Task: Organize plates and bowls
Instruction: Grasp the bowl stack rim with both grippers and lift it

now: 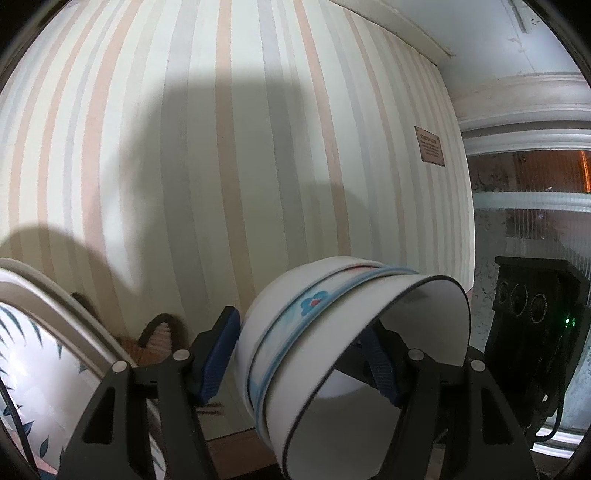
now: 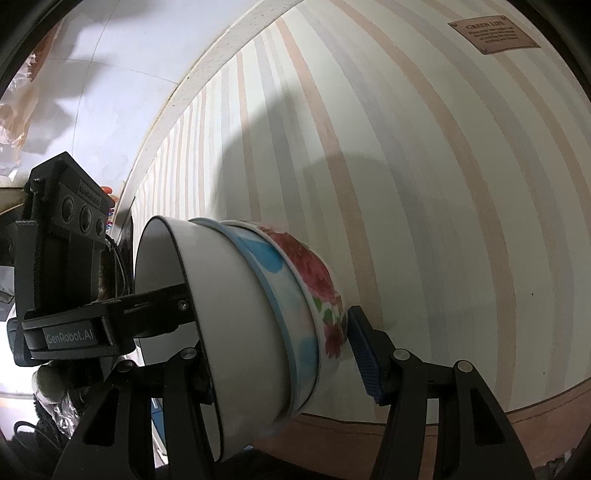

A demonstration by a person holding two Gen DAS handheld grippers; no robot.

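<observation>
A nested stack of three bowls (image 1: 332,354) is held on its side in the air: a white bowl with a dark rim, a blue-patterned bowl, and a red-flowered bowl (image 2: 317,277). My left gripper (image 1: 299,358) has its blue pads either side of the stack, one inside the white bowl. My right gripper (image 2: 284,369) also straddles the stack (image 2: 251,332), with one pad by the flowered bowl's base. The left gripper body (image 2: 74,273) shows in the right wrist view reaching into the white bowl. A leaf-patterned plate (image 1: 40,369) stands at lower left.
A striped wall (image 1: 236,147) fills both views, with a small brown plaque (image 2: 493,35) on it. The right gripper's black body (image 1: 535,325) is at the right. A brown surface (image 2: 480,410) runs along the wall's foot.
</observation>
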